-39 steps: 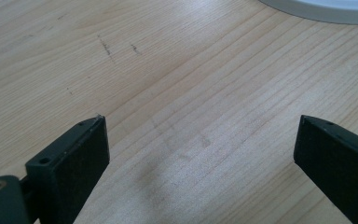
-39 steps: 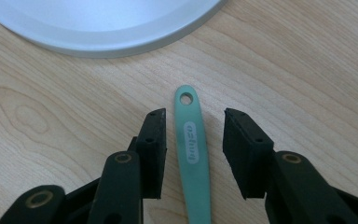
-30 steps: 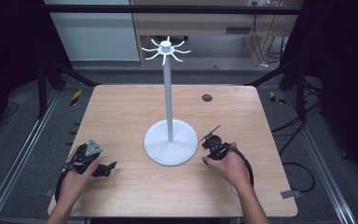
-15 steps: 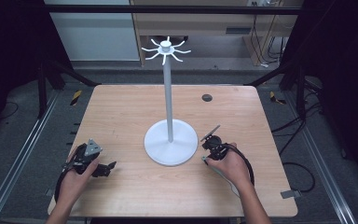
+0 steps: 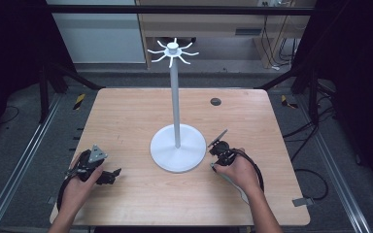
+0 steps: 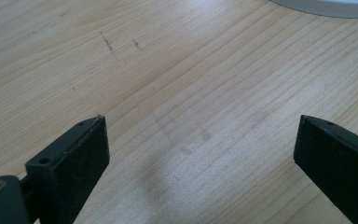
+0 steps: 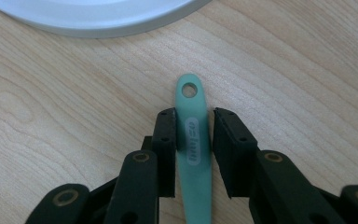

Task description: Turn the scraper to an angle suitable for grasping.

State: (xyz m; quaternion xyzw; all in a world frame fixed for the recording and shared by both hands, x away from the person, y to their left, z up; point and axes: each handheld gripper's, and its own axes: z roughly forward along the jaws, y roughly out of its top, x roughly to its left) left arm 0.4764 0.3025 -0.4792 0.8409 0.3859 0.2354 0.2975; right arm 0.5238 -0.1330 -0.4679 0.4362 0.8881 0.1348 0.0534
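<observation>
From the high view, the counter point(image 5: 126, 121) carries one white stand point(image 5: 176, 145): a round base near the middle of the front half, one thin pole, and a ring of hooks at its top. One small dark disc point(image 5: 215, 101) lies well toward the far edge, right of centre. The left tongs point(image 5: 108, 176) rest near the front left corner in the person's left hand point(image 5: 80, 182). The right tongs point(image 5: 214, 166) sit just off the right rim of the stand's base, under the right hand point(image 5: 238, 172), and here I cannot tell how their jaws stand.

In the left gripper view the left tongs point(image 6: 200, 149) are spread wide over bare wood with nothing between them; a sliver of the stand's base point(image 6: 326, 5) shows at the top edge.

In the right gripper view one green handle point(image 7: 193, 140) lies flat on the counter, its end with a hanging hole pointing toward the stand's base point(image 7: 98, 16) and just short of it. The right tongs point(image 7: 194, 123) have just been closing and their jaws now flank the handle, touching or nearly touching its sides.

The handle looks like a light, smooth, probably slightly flexible utensil grip that could slip or twist. I judge the best hold is across the flat of the neck just behind the hole, leaving the hole free for a hook.
</observation>
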